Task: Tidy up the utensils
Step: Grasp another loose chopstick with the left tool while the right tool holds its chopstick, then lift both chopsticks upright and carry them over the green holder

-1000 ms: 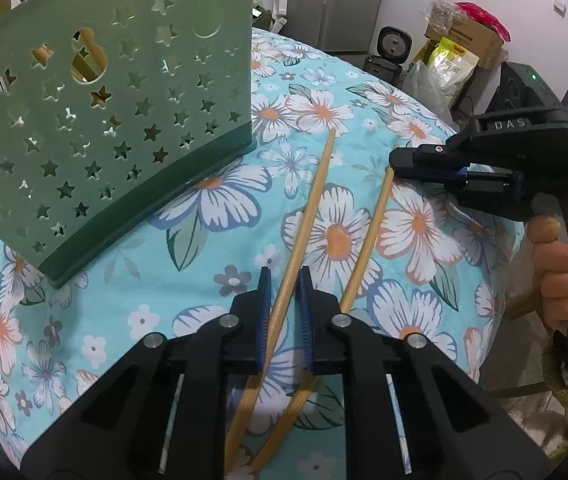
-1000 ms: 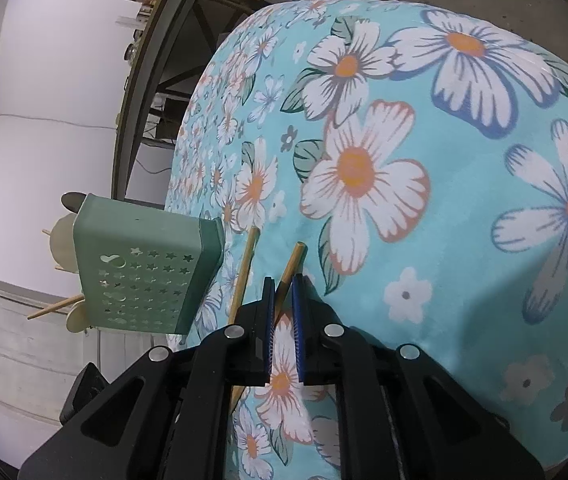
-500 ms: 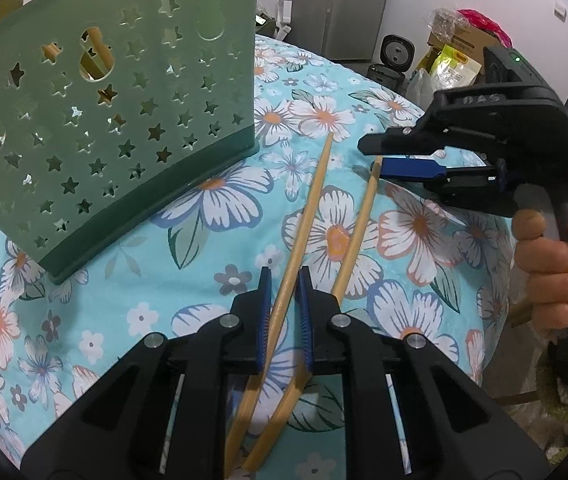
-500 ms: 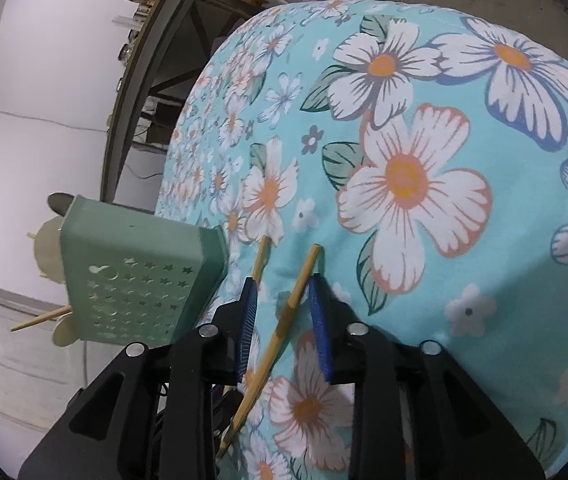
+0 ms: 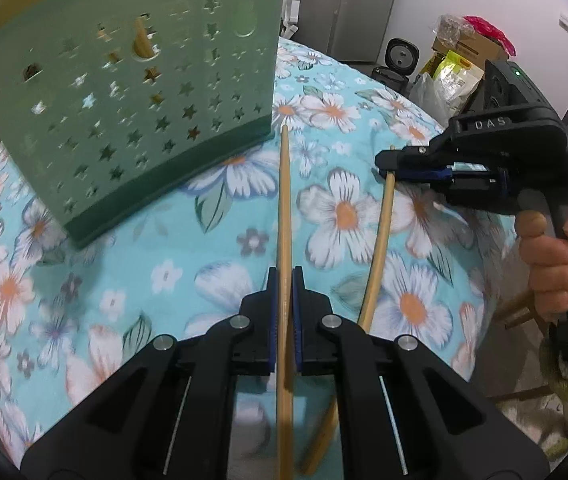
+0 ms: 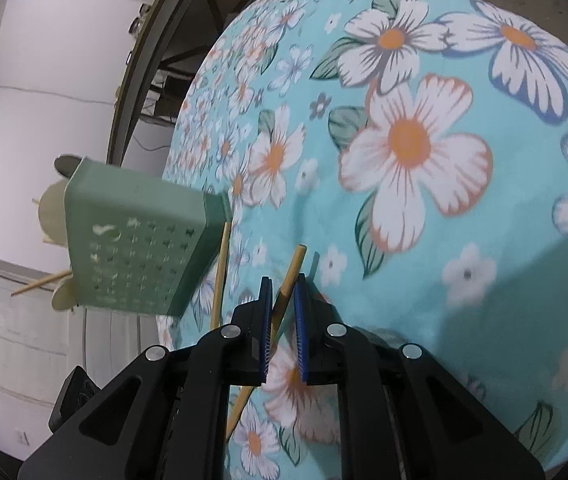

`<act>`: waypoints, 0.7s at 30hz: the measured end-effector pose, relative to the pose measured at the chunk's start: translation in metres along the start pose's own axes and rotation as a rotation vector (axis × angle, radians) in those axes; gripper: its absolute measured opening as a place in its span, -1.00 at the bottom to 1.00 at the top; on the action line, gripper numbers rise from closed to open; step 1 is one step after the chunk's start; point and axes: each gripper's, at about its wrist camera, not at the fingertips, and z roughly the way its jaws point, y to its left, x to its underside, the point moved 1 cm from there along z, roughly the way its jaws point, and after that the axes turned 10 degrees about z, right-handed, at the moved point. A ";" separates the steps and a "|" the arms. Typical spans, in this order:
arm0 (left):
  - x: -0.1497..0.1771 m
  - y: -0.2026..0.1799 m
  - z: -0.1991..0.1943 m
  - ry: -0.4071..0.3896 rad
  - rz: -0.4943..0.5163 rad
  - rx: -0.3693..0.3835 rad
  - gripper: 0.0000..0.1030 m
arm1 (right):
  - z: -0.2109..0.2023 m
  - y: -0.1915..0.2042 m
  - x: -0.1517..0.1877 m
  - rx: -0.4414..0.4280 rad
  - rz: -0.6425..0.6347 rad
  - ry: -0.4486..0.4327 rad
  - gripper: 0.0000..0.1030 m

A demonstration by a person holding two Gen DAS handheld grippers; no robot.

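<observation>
My left tool has just closed and now pinches one long wooden chopstick, whose far tip reaches the corner of the green plastic star-punched utensil holder ahead-left. My right tool has been narrowing around the tip end of the second wooden chopstick; I cannot tell whether both pads press it. Both chopsticks are over the turquoise floral-cloth surface.

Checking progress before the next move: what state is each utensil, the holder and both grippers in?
Left gripper: shut on left chopstick.
Right gripper: just closing, right chopstick between the pads.
Green holder: upright on the tablecloth, utensils inside.
</observation>
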 end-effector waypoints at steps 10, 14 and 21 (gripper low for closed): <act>0.048 0.006 -0.037 0.090 0.084 -0.063 -0.89 | 0.000 0.010 0.017 0.002 -0.032 0.039 -0.79; 0.047 0.013 -0.041 0.103 0.078 -0.061 -0.82 | -0.002 0.016 0.019 0.016 -0.056 0.030 -0.78; 0.020 0.017 -0.021 0.084 0.051 -0.045 -0.63 | -0.001 0.015 0.019 0.028 -0.051 0.034 -0.77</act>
